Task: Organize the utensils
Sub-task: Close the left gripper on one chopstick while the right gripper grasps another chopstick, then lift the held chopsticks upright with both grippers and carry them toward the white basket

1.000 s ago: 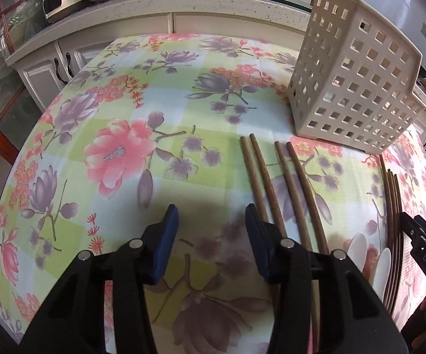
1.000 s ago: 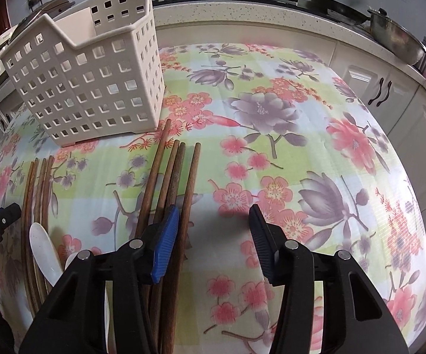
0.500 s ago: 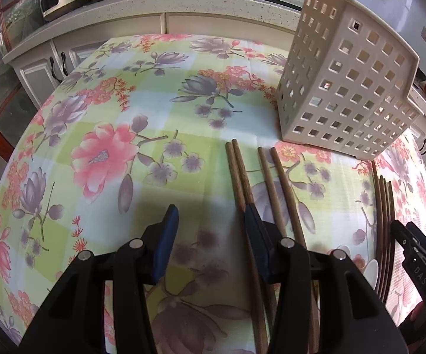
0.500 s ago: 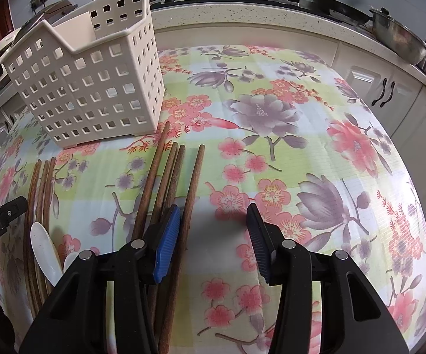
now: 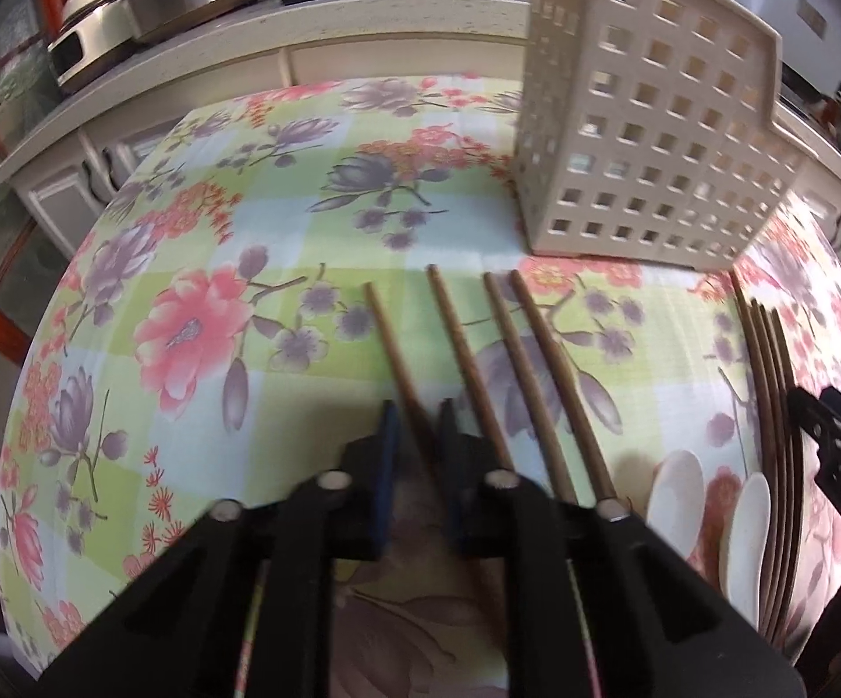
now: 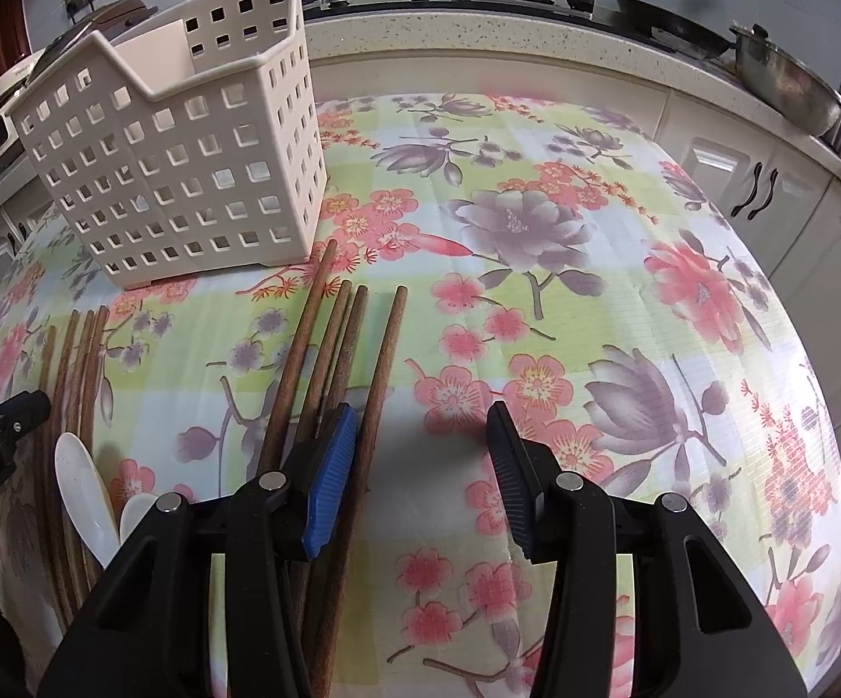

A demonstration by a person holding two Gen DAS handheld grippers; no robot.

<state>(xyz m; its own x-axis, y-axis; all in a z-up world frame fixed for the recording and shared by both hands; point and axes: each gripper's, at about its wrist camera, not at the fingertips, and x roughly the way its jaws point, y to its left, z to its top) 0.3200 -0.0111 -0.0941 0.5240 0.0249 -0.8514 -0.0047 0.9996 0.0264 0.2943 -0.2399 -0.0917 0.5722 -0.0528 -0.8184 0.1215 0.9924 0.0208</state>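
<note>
In the left wrist view my left gripper [image 5: 417, 416] is closed around a brown wooden chopstick [image 5: 391, 349], the leftmost of several lying on the floral tablecloth; three more chopsticks [image 5: 536, 360] lie to its right. A cream perforated utensil basket [image 5: 647, 139] stands behind them. Two white spoons [image 5: 676, 500] lie at the right by another chopstick bundle [image 5: 769, 372]. In the right wrist view my right gripper [image 6: 423, 424] is open over the cloth, its left finger above a chopstick group [image 6: 333, 349]. The basket [image 6: 181, 157] stands at the upper left, a white spoon [image 6: 80, 483] at the lower left.
The round table has a floral cloth [image 6: 566, 291]. A kitchen counter [image 6: 507, 41] with pots and a stove runs behind it. White cabinets [image 6: 758, 192] stand at the right. The other gripper's black tip [image 6: 7, 419] shows at the left edge.
My left gripper moved right over the leftmost chopstick and its fingers closed on it. That chopstick now lies apart from the others. The right gripper stayed open and hardly moved.
</note>
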